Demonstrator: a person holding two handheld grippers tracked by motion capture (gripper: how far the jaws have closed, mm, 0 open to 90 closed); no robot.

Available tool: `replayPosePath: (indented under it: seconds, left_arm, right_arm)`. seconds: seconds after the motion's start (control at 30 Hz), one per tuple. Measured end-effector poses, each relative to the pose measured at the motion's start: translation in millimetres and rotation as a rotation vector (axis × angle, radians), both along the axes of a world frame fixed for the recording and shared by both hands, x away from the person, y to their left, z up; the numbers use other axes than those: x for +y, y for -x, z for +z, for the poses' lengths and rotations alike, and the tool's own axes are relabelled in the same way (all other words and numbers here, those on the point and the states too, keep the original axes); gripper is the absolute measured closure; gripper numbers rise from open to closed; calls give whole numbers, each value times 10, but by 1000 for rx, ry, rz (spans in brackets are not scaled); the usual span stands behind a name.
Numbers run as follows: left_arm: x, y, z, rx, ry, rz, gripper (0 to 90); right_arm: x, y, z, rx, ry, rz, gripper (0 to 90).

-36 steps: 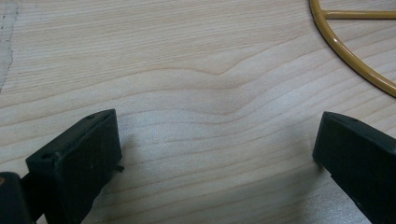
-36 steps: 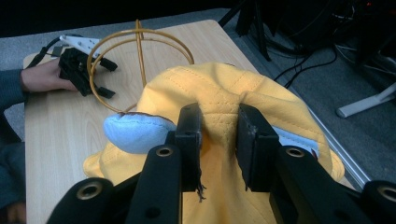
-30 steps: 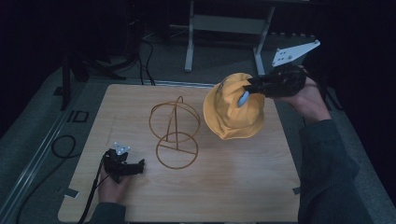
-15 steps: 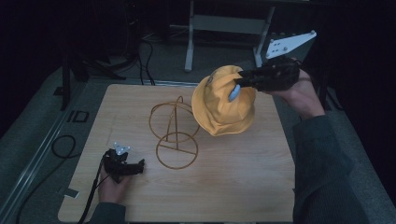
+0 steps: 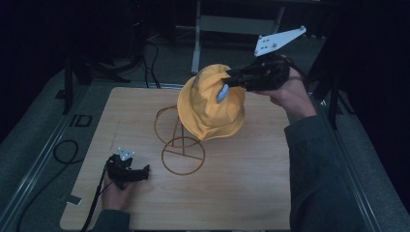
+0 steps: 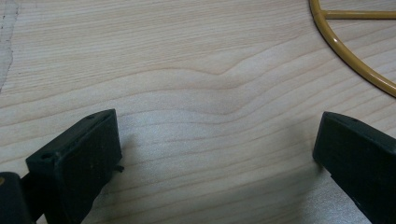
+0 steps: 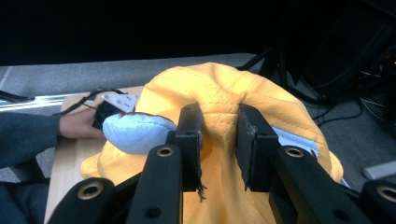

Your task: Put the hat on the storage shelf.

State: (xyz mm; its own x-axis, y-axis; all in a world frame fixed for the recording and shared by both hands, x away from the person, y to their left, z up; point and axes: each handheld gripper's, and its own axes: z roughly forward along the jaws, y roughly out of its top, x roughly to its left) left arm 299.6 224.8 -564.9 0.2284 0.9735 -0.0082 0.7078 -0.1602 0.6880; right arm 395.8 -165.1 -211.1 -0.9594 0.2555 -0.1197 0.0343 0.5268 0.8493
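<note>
The hat (image 5: 209, 104) looks soft, light and floppy, so it will likely sag wherever it isn't pinched; a fold at the crown seems the best hold. The right tongs (image 7: 219, 140) pinch exactly that fold, hat hanging below them above the wire stand (image 5: 181, 145). The left tongs (image 6: 215, 154) rest spread wide on the desk (image 6: 187, 56), empty.

A dim lab or recording studio: a bare wooden tabletop (image 5: 251, 193) stands on grey carpet (image 5: 34, 140), with loose black cables (image 5: 154, 58) and metal stand legs (image 5: 198, 43) in the darkness behind it.
</note>
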Motion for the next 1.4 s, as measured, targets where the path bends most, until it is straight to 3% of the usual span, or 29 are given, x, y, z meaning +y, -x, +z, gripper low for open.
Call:
replayPosePath:
  seconds: [0.33, 0.6, 1.03, 1.4]
  left_arm:
    - [0, 0, -1, -1, 0, 0, 8]
    - [1, 0, 3, 3, 0, 0, 8]
    - [1, 0, 2, 3, 2, 0, 8]
    - [1, 0, 1, 2, 1, 0, 8]
  right_arm:
    - [462, -41, -148, 20, 42, 32, 722]
    - [754, -125, -343, 60, 96, 15, 721]
    - [1040, -161, -597, 103, 142, 19, 715]
    - [1159, -154, -723, 105, 200, 26, 686]
